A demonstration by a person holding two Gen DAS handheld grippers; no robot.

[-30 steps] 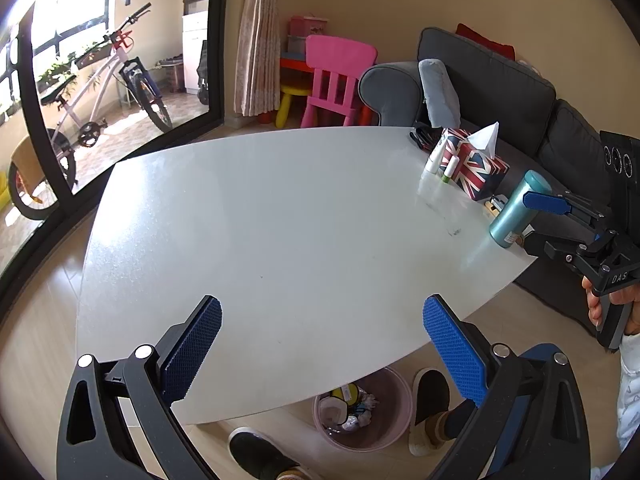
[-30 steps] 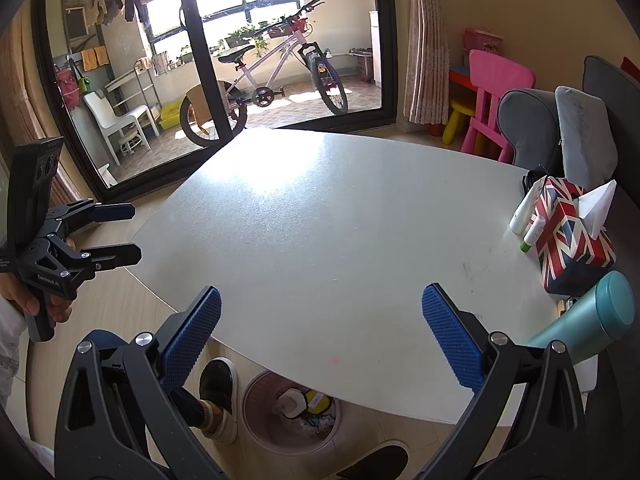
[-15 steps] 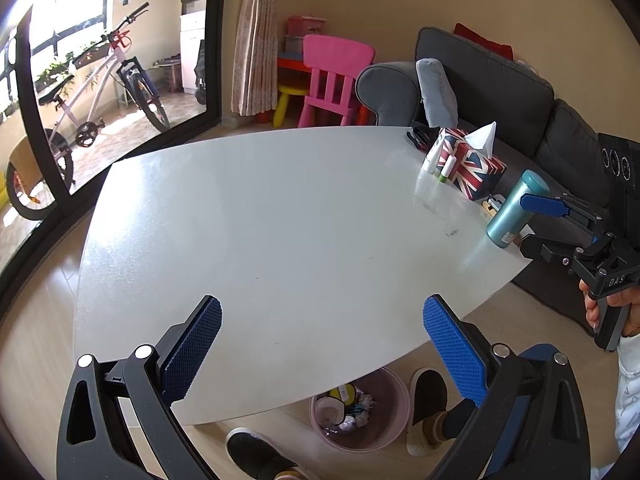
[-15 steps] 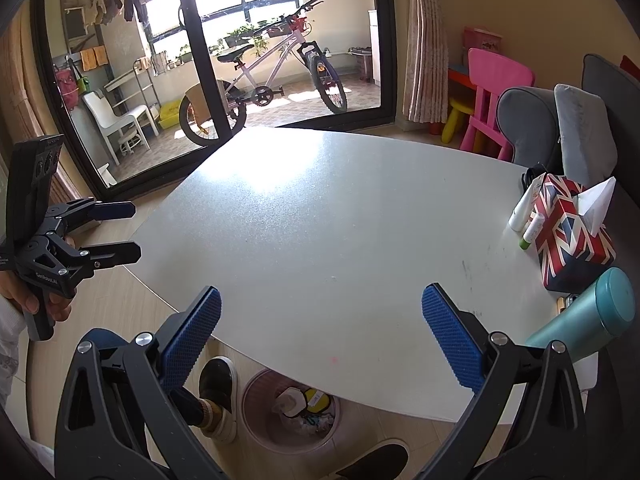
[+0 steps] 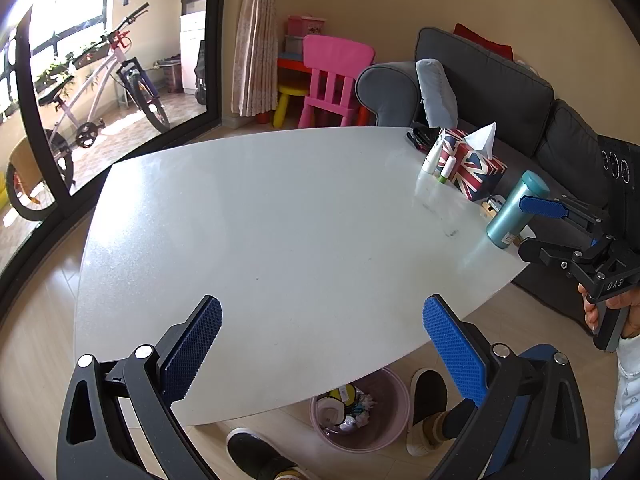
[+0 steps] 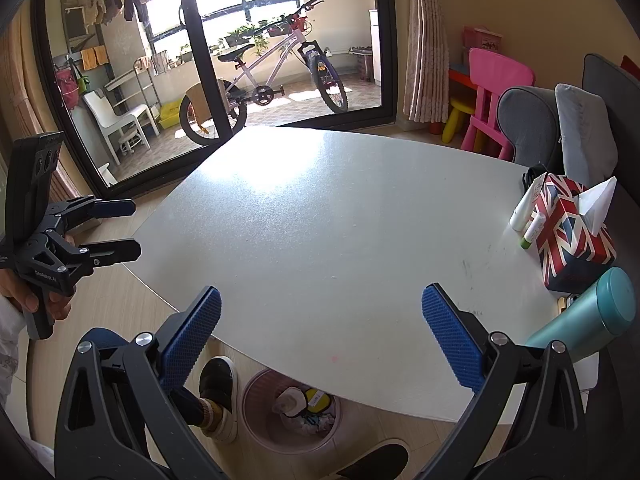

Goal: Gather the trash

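Note:
A pink trash bin [image 5: 394, 432] stands on the floor under the near edge of the white table [image 5: 280, 220]; it holds crumpled paper and wrappers. It also shows in the right wrist view [image 6: 260, 424]. My left gripper [image 5: 320, 344] is open and empty above the table's near edge. My right gripper [image 6: 320, 340] is open and empty, also over the near edge. Each gripper shows in the other's view: the right one [image 5: 538, 226] at the table's right end, the left one [image 6: 116, 228] off the left side.
A Union Jack tissue box [image 5: 472, 168], small tubes [image 5: 432, 158] and a teal bottle [image 5: 516, 208] stand at the table's right end. A grey sofa [image 5: 500, 80], a pink chair [image 5: 332, 76] and a bicycle [image 6: 264, 80] lie beyond. My shoes [image 5: 426, 404] flank the bin.
Both views have shifted only slightly; the right gripper has drifted a little to the right in the left wrist view. Both grippers stay open and empty.

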